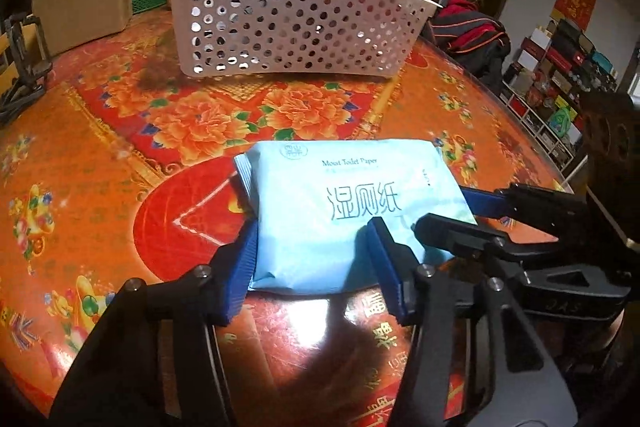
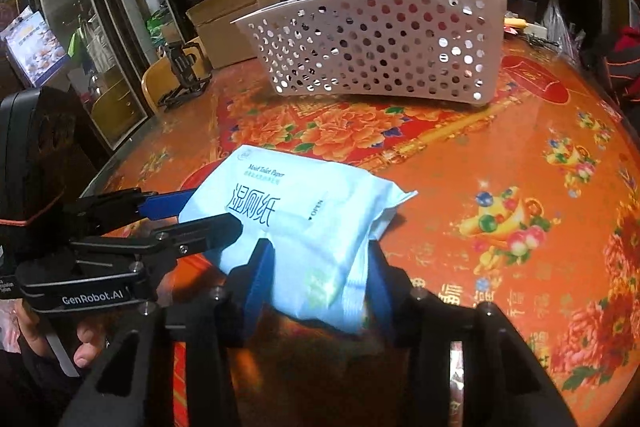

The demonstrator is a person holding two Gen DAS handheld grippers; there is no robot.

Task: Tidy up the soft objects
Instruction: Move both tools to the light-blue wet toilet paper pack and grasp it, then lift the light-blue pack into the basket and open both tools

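A light-blue pack of moist toilet paper lies on the red and orange flowered table. My left gripper is shut on the pack's near left part, its blue pads pressing the wrapper from both sides. From the right, my right gripper reaches onto the same pack. In the right wrist view the pack is crumpled between the right gripper's blue pads, and the left gripper comes in from the left. A hand holds that left gripper.
A white perforated basket holding dark cloth items stands further back on the table, also seen as the basket. A cardboard box and a black folding stand sit at the back left. Bags and clutter crowd the far edge.
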